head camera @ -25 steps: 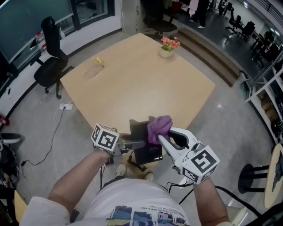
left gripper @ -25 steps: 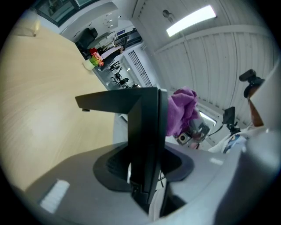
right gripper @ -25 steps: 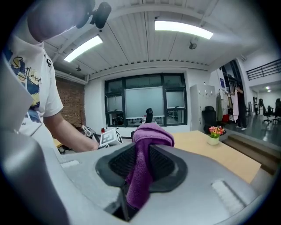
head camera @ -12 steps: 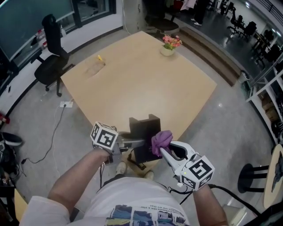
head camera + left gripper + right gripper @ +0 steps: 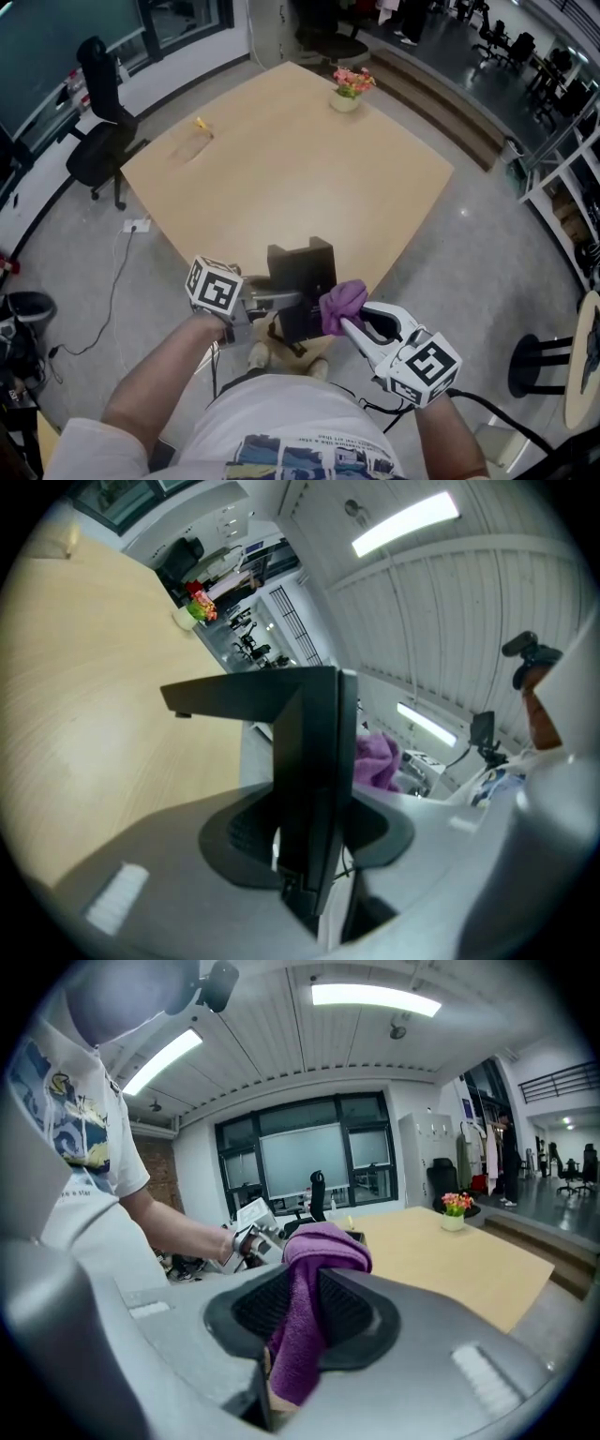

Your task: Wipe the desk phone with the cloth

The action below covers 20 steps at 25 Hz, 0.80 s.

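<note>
The black desk phone [image 5: 298,277] stands at the near corner of the wooden table [image 5: 281,178]. My left gripper [image 5: 287,301] is shut on the phone's lower left part; in the left gripper view the phone [image 5: 314,761] fills the space between the jaws. My right gripper [image 5: 340,317] is shut on a bunched purple cloth [image 5: 343,301], which rests against the phone's right side near its lower end. In the right gripper view the cloth [image 5: 314,1307] hangs pinched between the jaws and hides most of the phone. The cloth [image 5: 375,759] shows behind the phone in the left gripper view.
A pot of flowers [image 5: 349,92] stands at the table's far corner and a small yellow thing [image 5: 200,123] lies at its left corner. A black office chair [image 5: 98,131] stands left of the table. A cable runs over the floor, and a stool [image 5: 539,361] is at the right.
My right gripper has carried the cloth down and toward me, from the phone's upper right edge to its lower right side. The left gripper and the phone have stayed put.
</note>
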{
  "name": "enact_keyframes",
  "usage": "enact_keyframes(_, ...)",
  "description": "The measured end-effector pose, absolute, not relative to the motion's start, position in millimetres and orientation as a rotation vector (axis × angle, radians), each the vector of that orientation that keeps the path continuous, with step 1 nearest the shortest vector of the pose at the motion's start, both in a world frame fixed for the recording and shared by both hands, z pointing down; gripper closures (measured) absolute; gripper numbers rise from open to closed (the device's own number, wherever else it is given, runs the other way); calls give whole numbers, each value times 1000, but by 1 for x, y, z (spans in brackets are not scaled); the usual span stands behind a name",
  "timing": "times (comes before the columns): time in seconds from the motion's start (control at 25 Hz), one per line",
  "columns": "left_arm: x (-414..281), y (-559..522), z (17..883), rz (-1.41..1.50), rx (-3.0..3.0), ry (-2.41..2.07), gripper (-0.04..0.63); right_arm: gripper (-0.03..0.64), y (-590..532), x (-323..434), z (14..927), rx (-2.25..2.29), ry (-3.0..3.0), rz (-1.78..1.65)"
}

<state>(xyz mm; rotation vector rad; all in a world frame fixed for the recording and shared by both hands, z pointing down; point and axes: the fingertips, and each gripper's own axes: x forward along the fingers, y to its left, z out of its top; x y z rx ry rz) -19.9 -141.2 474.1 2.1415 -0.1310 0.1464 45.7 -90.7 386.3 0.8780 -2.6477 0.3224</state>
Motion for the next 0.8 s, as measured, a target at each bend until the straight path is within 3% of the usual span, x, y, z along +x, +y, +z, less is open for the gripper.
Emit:
enact_keyframes(0.32,-11,-128,476,163,2140,-63,416,525,-144,47,335,986,-2706,181)
enact_keyframes(0.8,-22,-134,473,146,2140,-62,416,525,-89,55,399,922,-2641,427)
